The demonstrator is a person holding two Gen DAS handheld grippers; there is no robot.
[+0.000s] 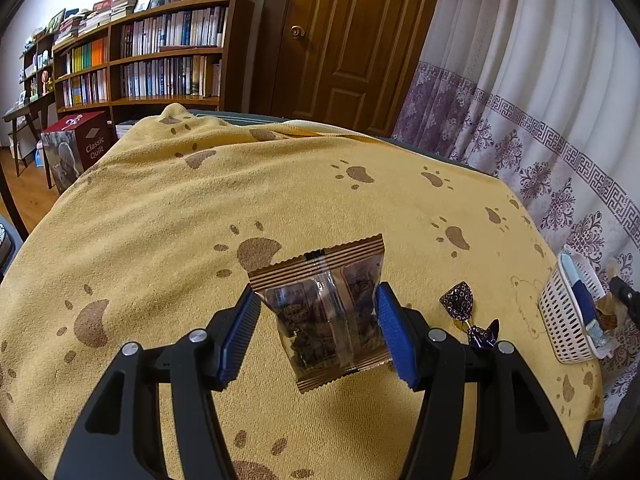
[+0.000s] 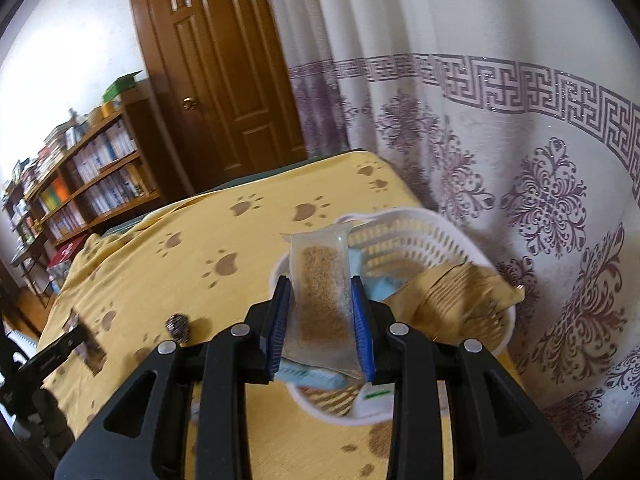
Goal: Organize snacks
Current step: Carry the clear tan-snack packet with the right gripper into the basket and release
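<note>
Snacks: my right tongs (image 2: 320,320) clamp a sesame bar packet (image 2: 322,280), long axis toward 12 o'clock, over the white basket (image 2: 420,236); my left tongs (image 1: 316,334) clamp a brown packet (image 1: 324,308), basket at 3 o'clock, right tongs nearer.

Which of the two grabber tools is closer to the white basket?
Right. The right gripper, clamping a clear snack packet, is directly over the white basket. The left gripper, holding a brown-striped packet, sits well off to the basket's side.
</note>
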